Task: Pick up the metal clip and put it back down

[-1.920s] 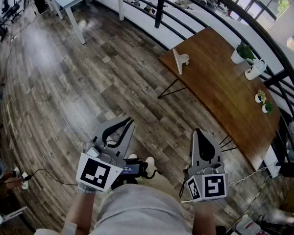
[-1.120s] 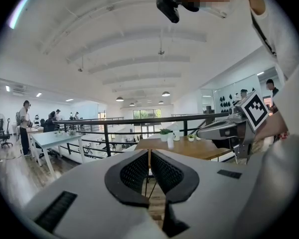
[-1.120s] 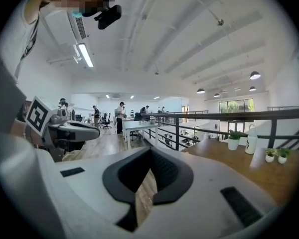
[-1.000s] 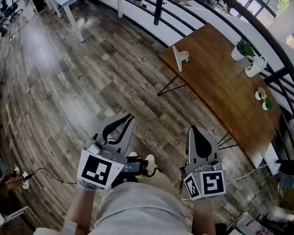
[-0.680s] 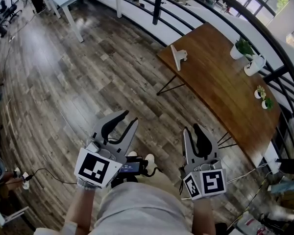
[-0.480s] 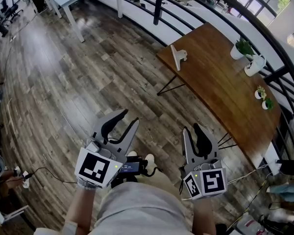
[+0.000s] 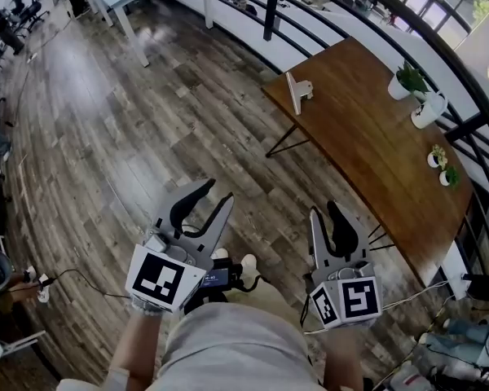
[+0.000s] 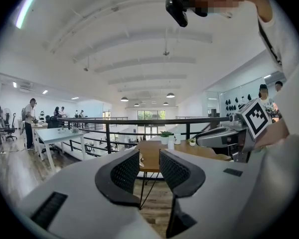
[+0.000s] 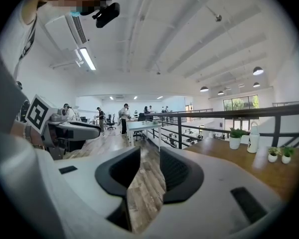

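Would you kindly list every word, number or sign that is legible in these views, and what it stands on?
No legible text anywhere.
Marker cubes: black-and-white square patterns only, no letters.
Small screen at the person's waist: lit, too small to read.
White bottle: marks too blurred to read.

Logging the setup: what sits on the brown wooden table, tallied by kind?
Silver metal clip: 1
Large white pot with green plant: 1
Tall white vessel: 1
Small white pots with plants: 2
Total: 5
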A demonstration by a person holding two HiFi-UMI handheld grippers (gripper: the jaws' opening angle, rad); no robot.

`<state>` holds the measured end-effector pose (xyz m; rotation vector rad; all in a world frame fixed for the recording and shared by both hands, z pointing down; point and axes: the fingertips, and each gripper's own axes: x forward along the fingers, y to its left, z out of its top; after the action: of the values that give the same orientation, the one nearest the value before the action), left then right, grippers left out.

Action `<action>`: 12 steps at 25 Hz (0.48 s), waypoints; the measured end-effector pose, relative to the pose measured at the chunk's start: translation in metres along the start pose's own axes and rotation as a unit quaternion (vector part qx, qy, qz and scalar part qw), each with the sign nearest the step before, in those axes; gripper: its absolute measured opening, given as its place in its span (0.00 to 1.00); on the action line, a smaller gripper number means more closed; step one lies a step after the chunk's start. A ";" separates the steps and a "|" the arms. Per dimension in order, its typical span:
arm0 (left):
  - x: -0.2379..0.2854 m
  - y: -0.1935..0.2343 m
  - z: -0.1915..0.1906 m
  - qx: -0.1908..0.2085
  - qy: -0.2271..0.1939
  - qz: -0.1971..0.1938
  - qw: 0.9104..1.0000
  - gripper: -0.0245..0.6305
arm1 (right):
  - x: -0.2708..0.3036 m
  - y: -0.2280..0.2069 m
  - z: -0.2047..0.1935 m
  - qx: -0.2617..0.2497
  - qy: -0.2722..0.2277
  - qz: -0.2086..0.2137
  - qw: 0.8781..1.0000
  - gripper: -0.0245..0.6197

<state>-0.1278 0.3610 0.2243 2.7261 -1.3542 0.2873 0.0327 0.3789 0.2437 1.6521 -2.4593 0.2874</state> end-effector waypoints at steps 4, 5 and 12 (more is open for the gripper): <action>0.004 -0.009 0.002 -0.004 -0.007 0.006 1.000 0.23 | -0.005 -0.008 0.000 -0.003 -0.008 0.003 1.000 0.25; 0.005 -0.010 0.004 0.001 -0.010 0.008 1.000 0.23 | -0.006 -0.009 0.000 -0.004 -0.009 0.004 1.000 0.25; 0.011 -0.023 0.009 0.006 -0.022 0.012 1.000 0.23 | -0.008 -0.022 -0.001 -0.012 -0.013 0.010 1.000 0.25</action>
<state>-0.1016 0.3647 0.2184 2.7432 -1.4019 0.2405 0.0565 0.3785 0.2441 1.6338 -2.4901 0.2395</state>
